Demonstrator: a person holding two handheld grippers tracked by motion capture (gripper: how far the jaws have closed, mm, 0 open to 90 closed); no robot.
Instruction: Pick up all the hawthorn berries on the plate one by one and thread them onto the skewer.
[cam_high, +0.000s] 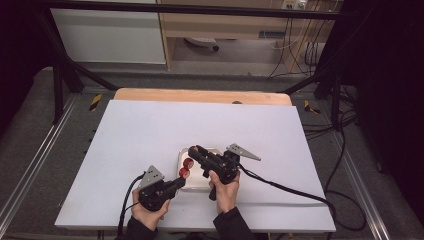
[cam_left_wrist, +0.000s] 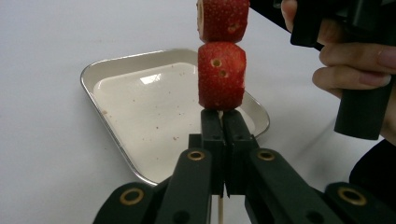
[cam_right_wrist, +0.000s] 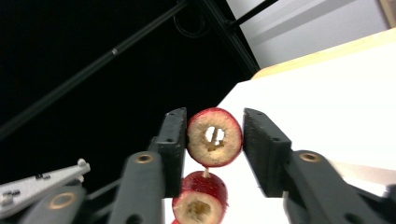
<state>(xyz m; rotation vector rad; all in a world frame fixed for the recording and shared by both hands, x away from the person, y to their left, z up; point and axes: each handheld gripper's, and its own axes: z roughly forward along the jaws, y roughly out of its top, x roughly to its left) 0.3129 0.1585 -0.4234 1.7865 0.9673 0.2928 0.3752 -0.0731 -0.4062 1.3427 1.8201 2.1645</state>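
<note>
Two black hand-held grippers, dark sleeves

Left gripper (cam_high: 181, 181) and right gripper (cam_high: 194, 150): black fingers (cam_left_wrist: 212, 135) with brass-ringed pivots behind them, grey three-cornered plates (cam_high: 243, 151), black cables (cam_high: 285, 187) trailing back.

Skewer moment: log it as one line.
left gripper: shut on skewer | right gripper: open around top red fruit piece | second piece below | tray: empty, on table

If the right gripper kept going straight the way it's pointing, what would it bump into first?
Most likely the top red fruit piece on the skewer: it already sits between the right gripper's open jaws, with a second piece just below. How deep it sits is hard to judge.
</note>
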